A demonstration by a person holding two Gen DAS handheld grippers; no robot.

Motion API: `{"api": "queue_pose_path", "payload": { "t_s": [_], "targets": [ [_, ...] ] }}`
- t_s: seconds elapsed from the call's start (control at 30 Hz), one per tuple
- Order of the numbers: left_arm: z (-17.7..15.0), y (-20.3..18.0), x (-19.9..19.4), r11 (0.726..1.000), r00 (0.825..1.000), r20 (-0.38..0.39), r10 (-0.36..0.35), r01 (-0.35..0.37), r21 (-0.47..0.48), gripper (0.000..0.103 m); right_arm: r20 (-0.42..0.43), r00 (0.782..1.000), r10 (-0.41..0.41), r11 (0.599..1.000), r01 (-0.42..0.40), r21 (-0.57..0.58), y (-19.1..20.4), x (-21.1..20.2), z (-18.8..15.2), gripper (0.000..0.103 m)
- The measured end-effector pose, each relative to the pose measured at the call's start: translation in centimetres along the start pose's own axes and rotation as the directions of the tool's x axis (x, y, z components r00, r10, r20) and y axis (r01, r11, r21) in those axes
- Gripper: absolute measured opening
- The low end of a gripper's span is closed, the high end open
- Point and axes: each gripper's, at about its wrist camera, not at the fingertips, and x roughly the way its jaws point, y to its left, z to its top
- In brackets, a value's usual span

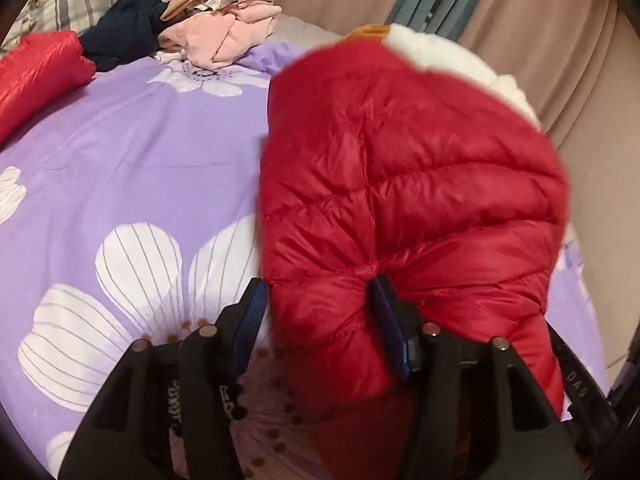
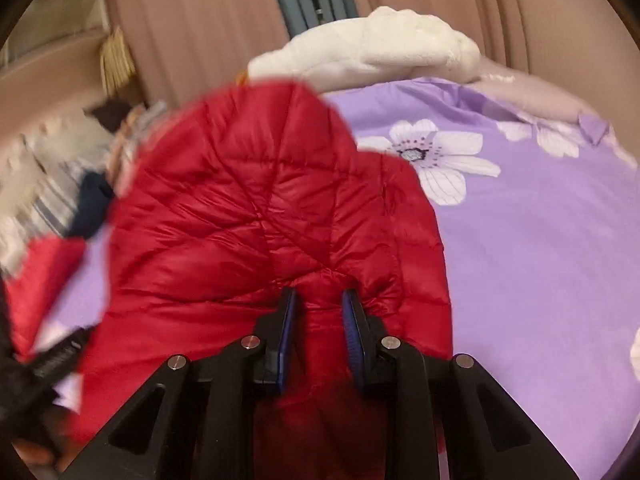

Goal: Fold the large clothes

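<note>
In the left wrist view, the left tool (image 1: 318, 312) has a thick bunch of the red puffer jacket (image 1: 408, 184) wedged between its blue-padded fingers (image 1: 386, 320), which stand fairly wide apart around the padding, gripping it. The jacket bulges up in front of the camera, lifted off the bed (image 1: 120, 152), whose purple cover has large white flowers. Another red part of the jacket (image 1: 36, 68) lies at the far left edge. Beyond it sit a dark navy garment (image 1: 124, 36) and a pile of pink clothes (image 1: 220, 36), with a striped pillow (image 1: 76, 0) behind. A white fluffy blanket (image 1: 460, 56) shows past the jacket's top, against a brown curtain (image 1: 540, 40).

In the right wrist view, the right tool (image 2: 320, 320) is clenched on a narrow fold of the same jacket (image 2: 248, 208), the fabric puckered between the two fingers (image 2: 352, 332). The jacket rises blurred ahead, above the bed (image 2: 540, 248). The white blanket (image 2: 380, 56) lies at the bed's far side.
</note>
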Motion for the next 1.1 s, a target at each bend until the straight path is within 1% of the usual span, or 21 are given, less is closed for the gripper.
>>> {"api": "queue_pose_path", "payload": {
  "t_s": [0.07, 0.17, 0.23, 0.27, 0.33, 0.43, 0.5, 0.57, 0.6, 0.7, 0.73, 0.77, 0.8, 0.83, 0.87, 0.9, 0.93, 0.97, 1.0, 1.07, 1.1],
  "targets": [
    [0.1, -0.3, 0.0, 1.0, 1.0, -0.003, 0.025, -0.025, 0.01, 0.055, 0.002, 1.0, -0.016, 1.0, 0.016, -0.014, 0.2, 0.1, -0.1, 0.026],
    [0.2, 0.2, -0.1, 1.0, 1.0, -0.016, 0.013, -0.013, -0.013, 0.056, -0.006, 1.0, -0.001, 1.0, 0.001, 0.007, -0.1, -0.1, 0.1, 0.026],
    [0.4, 0.1, -0.2, 1.0, 1.0, -0.014, 0.027, -0.027, -0.016, 0.054, -0.002, 1.0, 0.008, 1.0, -0.008, 0.019, -0.3, -0.6, 0.2, 0.026],
    [0.7, -0.1, -0.6, 0.999, 0.999, -0.01, 0.034, -0.034, -0.02, 0.05, 0.0, 1.0, 0.005, 1.0, -0.005, 0.024, -0.3, -1.2, 0.4, 0.026],
    [1.4, -0.4, -2.0, 0.999, 1.0, -0.004, 0.024, -0.024, -0.032, 0.037, 0.001, 1.0, 0.013, 1.0, -0.013, 0.012, 0.1, -2.5, 1.1, 0.026],
    [2.6, -1.1, -5.8, 0.999, 1.0, 0.023, -0.005, 0.006, -0.034, 0.037, 0.044, 0.998, 0.052, 0.998, -0.054, 0.036, -0.2, -5.5, 2.6, 0.026],
    [3.2, -2.0, -9.8, 1.0, 0.996, 0.083, -0.019, 0.018, 0.002, 0.037, 0.099, 0.99, 0.103, 0.993, -0.109, 0.053, -0.3, -9.3, 3.8, 0.026],
    [3.4, -2.8, -13.1, 0.999, 0.991, 0.129, -0.036, 0.032, 0.031, 0.037, 0.165, 0.977, 0.137, 0.99, -0.141, 0.017, 0.1, -13.4, 4.4, 0.026],
    [3.5, -3.1, -15.3, 0.998, 0.986, 0.161, -0.047, 0.041, 0.04, 0.037, 0.19, 0.972, 0.135, 0.991, -0.136, -0.008, 0.4, -15.2, 4.6, 0.026],
    [3.3, -3.6, -20.4, 0.998, 0.969, 0.241, -0.045, 0.037, 0.041, 0.042, 0.283, 0.953, 0.113, 0.992, -0.09, -0.093, 1.5, -21.3, 4.3, 0.026],
    [3.0, -3.8, -22.4, 0.998, 0.964, 0.263, -0.05, 0.038, 0.051, 0.05, 0.299, 0.947, 0.115, 0.991, -0.086, -0.106, 1.6, -22.6, 4.1, 0.026],
    [2.9, -4.1, -23.3, 0.998, 0.96, 0.274, -0.053, 0.039, 0.058, 0.056, 0.314, 0.941, 0.122, 0.989, -0.089, -0.116, 1.6, -23.8, 3.9, 0.026],
    [2.5, -4.2, -24.7, 0.997, 0.955, 0.289, -0.058, 0.041, 0.063, 0.07, 0.326, 0.936, 0.135, 0.988, -0.101, -0.118, 1.5, -25.2, 3.6, 0.027],
    [2.1, -4.2, -25.9, 0.997, 0.95, 0.306, -0.061, 0.044, 0.062, 0.084, 0.329, 0.933, 0.143, 0.987, -0.11, -0.116, 1.4, -25.7, 3.6, 0.029],
    [1.8, -4.2, -26.6, 0.997, 0.944, 0.323, -0.061, 0.045, 0.057, 0.09, 0.332, 0.931, 0.15, 0.987, -0.12, -0.109, 1.2, -26.5, 3.4, 0.041],
    [1.6, -4.1, -27.3, 0.997, 0.938, 0.339, -0.07, 0.056, 0.052, 0.099, 0.333, 0.931, 0.15, 0.987, -0.124, -0.1, 0.8, -26.7, 3.5, 0.061],
    [1.4, -4.0, -27.9, 0.996, 0.933, 0.35, -0.082, 0.071, 0.045, 0.103, 0.336, 0.93, 0.148, 0.988, -0.125, -0.089, 0.6, -27.0, 3.5, 0.072],
    [1.3, -4.0, -28.2, 0.996, 0.931, 0.355, -0.089, 0.08, 0.039, 0.103, 0.342, 0.929, 0.143, 0.989, -0.125, -0.073, 0.3, -27.2, 3.4, 0.087],
    [1.2, -3.9, -28.6, 0.996, 0.931, 0.353, -0.091, 0.085, 0.033, 0.103, 0.347, 0.928, 0.138, 0.99, -0.124, -0.06, 0.0, -27.2, 3.4, 0.093],
    [1.2, -4.1, -28.9, 0.997, 0.94, 0.332, -0.076, 0.069, 0.033, 0.103, 0.354, 0.926, 0.13, 0.992, -0.121, -0.047, -0.3, -27.6, 3.3, 0.094],
    [1.2, -4.3, -28.9, 0.998, 0.946, 0.318, -0.062, 0.051, 0.044, 0.103, 0.352, 0.928, 0.119, 0.993, -0.112, -0.042, -0.5, -27.8, 3.4, 0.097]
  ]
}}
